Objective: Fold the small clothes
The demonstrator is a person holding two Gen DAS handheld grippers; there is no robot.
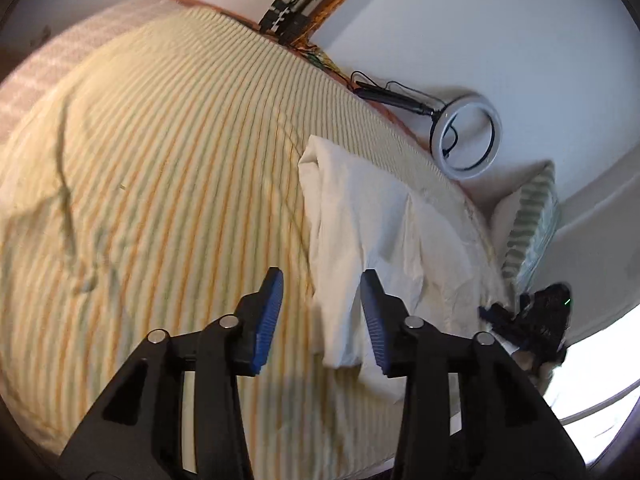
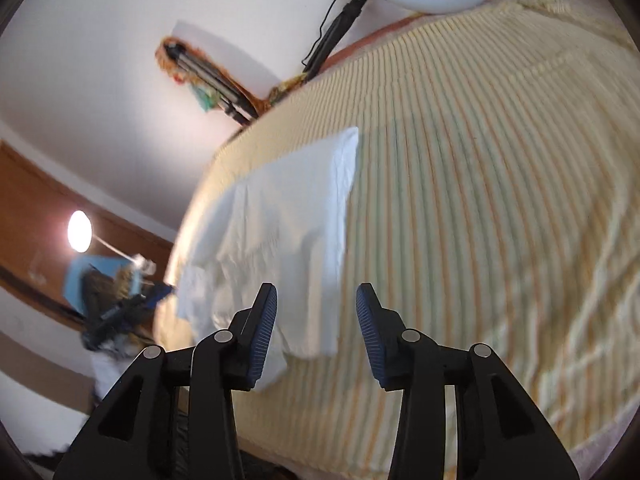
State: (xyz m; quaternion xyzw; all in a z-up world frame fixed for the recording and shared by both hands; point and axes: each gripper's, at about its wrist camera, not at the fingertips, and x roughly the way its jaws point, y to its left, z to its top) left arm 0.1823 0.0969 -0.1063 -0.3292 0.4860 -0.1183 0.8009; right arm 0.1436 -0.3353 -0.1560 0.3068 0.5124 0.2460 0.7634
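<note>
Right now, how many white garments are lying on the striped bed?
1. The white garment lies on the striped bedspread near the bed's edge, ahead of both open grippers, left gripper and right gripper. Others may lie outside both views.

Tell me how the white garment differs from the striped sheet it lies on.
The white garment is plain; the striped sheet carries thin orange and green lines on pale yellow. The garment is small and folded into layers; the sheet spreads over the whole bed. The garment sits near one edge of the sheet. Both are creased cloth, and neither is held: left gripper and right gripper are open.
</note>
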